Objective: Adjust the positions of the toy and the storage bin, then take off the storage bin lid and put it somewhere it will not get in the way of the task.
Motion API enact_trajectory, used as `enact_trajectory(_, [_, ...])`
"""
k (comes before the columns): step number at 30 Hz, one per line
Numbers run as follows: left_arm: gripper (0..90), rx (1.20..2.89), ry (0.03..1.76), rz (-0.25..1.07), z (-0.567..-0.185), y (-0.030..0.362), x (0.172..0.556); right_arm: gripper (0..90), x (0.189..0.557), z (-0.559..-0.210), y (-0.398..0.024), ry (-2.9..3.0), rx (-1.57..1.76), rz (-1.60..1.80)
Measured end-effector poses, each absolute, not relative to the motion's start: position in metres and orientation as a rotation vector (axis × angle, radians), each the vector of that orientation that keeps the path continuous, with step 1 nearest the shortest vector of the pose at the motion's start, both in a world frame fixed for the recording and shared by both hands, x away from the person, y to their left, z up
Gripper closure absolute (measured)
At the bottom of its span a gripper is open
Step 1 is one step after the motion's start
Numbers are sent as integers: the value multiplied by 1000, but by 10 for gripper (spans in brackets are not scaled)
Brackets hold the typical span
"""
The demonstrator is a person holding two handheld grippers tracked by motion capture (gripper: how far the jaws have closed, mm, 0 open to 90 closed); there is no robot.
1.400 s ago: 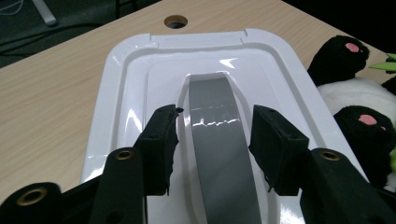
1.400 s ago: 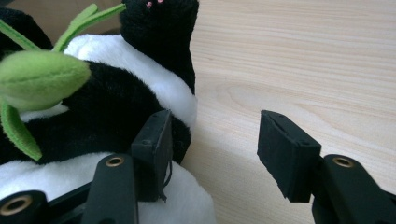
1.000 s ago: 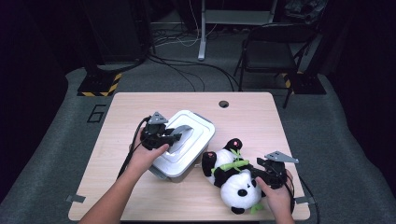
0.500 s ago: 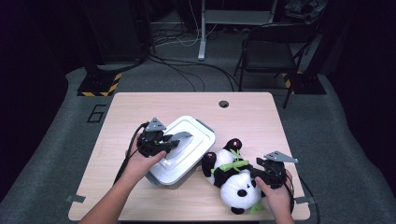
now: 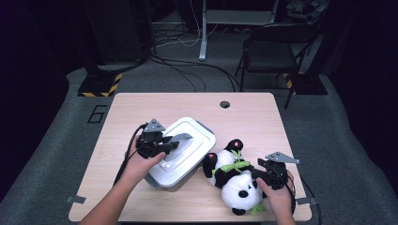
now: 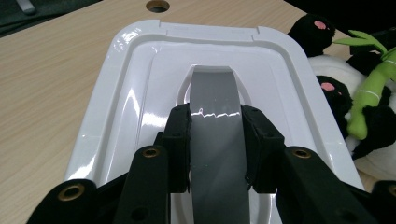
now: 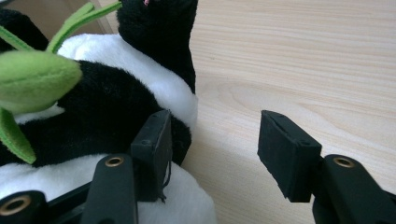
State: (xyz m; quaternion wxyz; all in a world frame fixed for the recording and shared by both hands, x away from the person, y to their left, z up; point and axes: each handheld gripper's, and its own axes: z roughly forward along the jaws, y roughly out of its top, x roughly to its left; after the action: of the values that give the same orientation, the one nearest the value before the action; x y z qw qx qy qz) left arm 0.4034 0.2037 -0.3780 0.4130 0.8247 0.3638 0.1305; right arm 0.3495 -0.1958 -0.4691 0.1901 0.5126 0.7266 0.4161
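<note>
The left tongs clamp the grey handle of the white lidded box at mid-bench, giving control for lifting. The right tongs stand open beside the plush panda, one jaw against its fur, the other over bare wood, gripping nothing.

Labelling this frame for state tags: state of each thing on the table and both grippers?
white box: lid on, closed, flat on the table.
grey handle: raised off the lid, clamped from both sides.
left gripper: shut on the grey handle.
panda plush: lying on the table beside the box.
right gripper: open, one jaw against the panda, nothing gripped.
</note>
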Motion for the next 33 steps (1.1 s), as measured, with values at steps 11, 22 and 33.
enact_trajectory(11, [663, 2063, 911, 336, -372, 203, 404, 437, 350, -469, -195, 2040, 1450, 1169])
enact_trajectory(22, [664, 2026, 915, 368, -359, 212, 405, 436, 350, -469, -195, 2040, 1445, 1168])
enact_trajectory(33, [663, 1994, 943, 397, -350, 234, 405, 433, 350, -470, -196, 2042, 1450, 1173])
